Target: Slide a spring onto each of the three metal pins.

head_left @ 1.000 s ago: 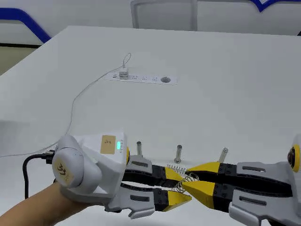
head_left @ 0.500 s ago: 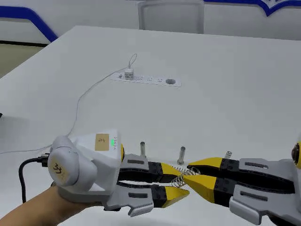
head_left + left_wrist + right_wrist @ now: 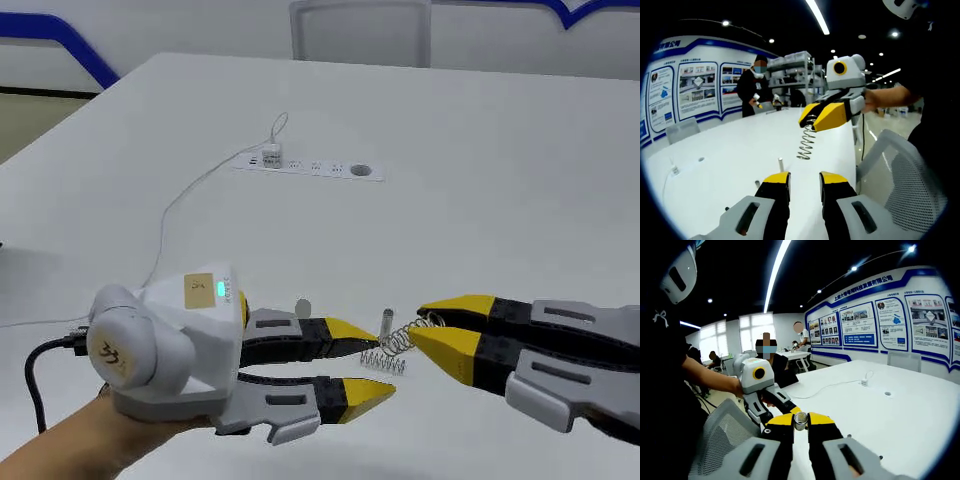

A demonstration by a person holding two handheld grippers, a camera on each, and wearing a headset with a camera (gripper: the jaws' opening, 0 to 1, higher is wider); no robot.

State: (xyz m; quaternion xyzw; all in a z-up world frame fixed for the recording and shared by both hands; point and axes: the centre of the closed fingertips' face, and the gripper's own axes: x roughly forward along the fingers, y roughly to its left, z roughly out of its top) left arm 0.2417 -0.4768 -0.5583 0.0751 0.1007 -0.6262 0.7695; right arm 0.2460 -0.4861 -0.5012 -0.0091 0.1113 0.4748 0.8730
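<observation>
My right gripper [image 3: 425, 322] comes in from the right, shut on one end of a spring [image 3: 398, 338] that hangs slanting above the white table. In the right gripper view that spring [image 3: 800, 419] shows end-on between the right gripper's [image 3: 800, 426] yellow tips. My left gripper [image 3: 372, 363] is open and holds nothing. A second spring [image 3: 383, 362] lies on the table between its tips. Two metal pins [image 3: 303, 308] [image 3: 387, 321] stand upright just beyond. The left gripper [image 3: 805, 179] looks up at the held spring [image 3: 806, 142] and a pin [image 3: 781, 163].
A socket panel [image 3: 310, 168] with a white charger [image 3: 266, 155] and its cable sits mid-table. A chair [image 3: 360, 30] stands at the far edge. A black cable [image 3: 40, 365] trails from the left gripper. A mesh chair [image 3: 900, 170] is near; people stand in the room behind.
The right gripper has lifted the spring up and to the right, away from the left gripper's tips. The left gripper has dropped slightly lower and its jaws stand apart.
</observation>
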